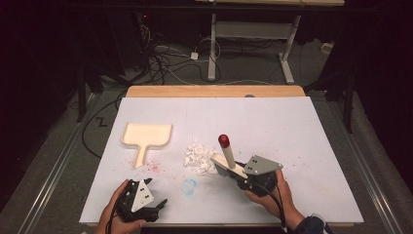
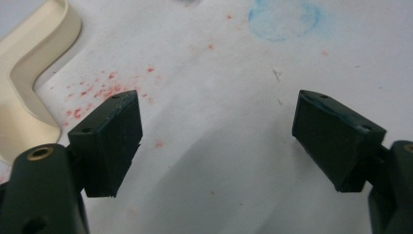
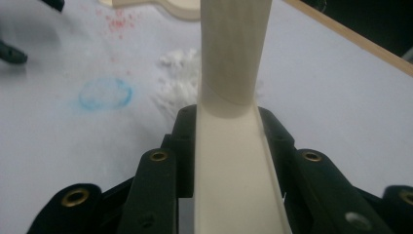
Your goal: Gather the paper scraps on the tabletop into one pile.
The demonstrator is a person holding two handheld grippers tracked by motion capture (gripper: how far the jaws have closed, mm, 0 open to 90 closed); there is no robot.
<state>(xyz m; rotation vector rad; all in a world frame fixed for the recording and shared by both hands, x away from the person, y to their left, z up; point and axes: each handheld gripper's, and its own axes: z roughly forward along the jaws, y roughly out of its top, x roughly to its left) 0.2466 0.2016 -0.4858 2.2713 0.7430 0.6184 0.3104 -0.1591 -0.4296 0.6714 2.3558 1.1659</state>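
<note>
Brush [image 1: 225, 158], red-tipped handle tilted up and away, is clamped in right gripper [image 1: 242, 176] jaws; left gripper [image 1: 157, 195] jaws gape empty.

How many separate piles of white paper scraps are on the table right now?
1. The single pile of white shredded paper scraps lies mid-table, between the cream plastic dustpan and the cream red-tipped brush; bristles may hide some.
</note>
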